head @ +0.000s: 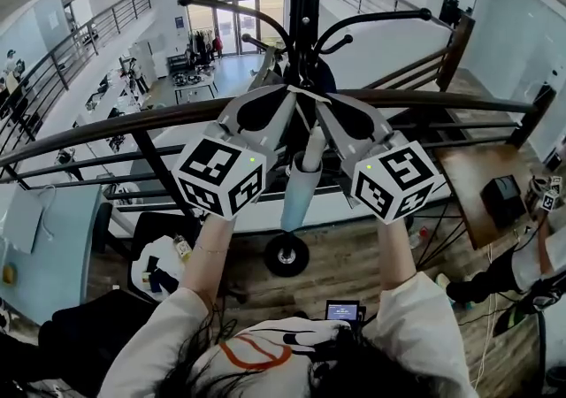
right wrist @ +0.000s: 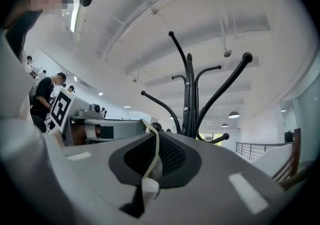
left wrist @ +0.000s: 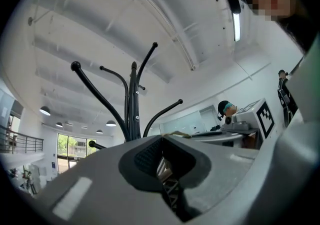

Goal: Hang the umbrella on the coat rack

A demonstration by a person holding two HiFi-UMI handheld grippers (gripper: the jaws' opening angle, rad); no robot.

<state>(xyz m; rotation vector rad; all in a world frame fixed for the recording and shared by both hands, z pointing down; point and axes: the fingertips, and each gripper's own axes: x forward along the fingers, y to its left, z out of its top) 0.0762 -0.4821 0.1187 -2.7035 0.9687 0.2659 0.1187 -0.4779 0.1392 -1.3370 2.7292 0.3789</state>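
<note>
A folded light-blue umbrella [head: 299, 188] hangs upright between my two raised grippers, right in front of the black coat rack [head: 305, 7]. Its curved hooks spread above and to both sides. My left gripper [head: 288, 92] and right gripper [head: 315, 95] meet tip to tip above the umbrella's top. In the left gripper view the gripper [left wrist: 161, 163] is shut on a thin patterned piece of the umbrella, with the rack [left wrist: 133, 104] behind. In the right gripper view the gripper [right wrist: 151, 161] is shut on a pale strap [right wrist: 156, 141], with the rack [right wrist: 189, 94] just beyond.
A dark railing [head: 133, 122] crosses behind the rack, above an open drop to a lower floor. The rack's round base [head: 286, 255] stands on the wood floor. A wooden table [head: 478, 175] and a person [head: 531, 272] are at the right. A black bag [head: 80, 325] lies at lower left.
</note>
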